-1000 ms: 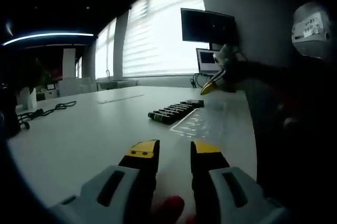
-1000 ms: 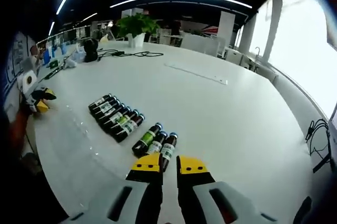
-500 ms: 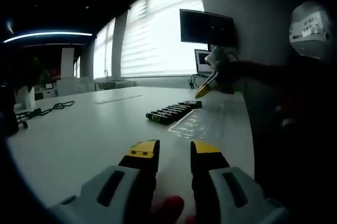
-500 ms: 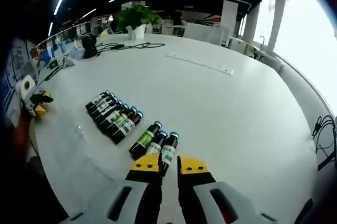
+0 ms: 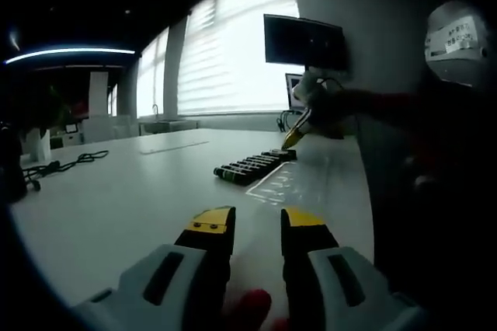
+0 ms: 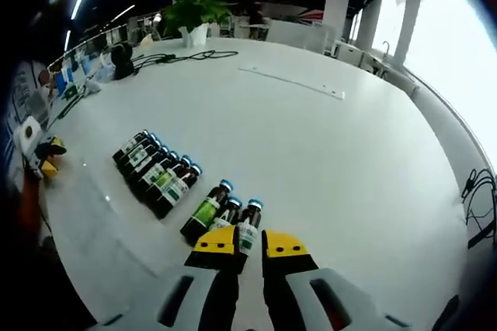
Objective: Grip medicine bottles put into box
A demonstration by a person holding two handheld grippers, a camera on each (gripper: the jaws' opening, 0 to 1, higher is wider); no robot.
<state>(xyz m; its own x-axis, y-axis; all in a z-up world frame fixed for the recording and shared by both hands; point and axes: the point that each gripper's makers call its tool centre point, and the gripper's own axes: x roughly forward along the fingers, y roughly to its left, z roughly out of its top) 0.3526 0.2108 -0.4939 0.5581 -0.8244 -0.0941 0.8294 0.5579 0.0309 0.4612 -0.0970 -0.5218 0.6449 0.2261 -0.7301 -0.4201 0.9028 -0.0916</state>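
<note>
White table (image 6: 326, 160), 3 bottles (image 6: 225, 220) beside 7-bottle row (image 6: 153, 172); both grippers' jaws slightly spread, pinching nothing.

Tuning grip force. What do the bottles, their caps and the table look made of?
Bottles: dark and glossy, glass or hard plastic, I can't tell which; printed labels, green or white, probably paper. Caps: blue, smooth, likely plastic. Table: white, smooth, slightly shiny, looks like laminate; it catches window glare. The right tool hovers over the three nearest bottles, tips yellow, probably plastic.
</note>
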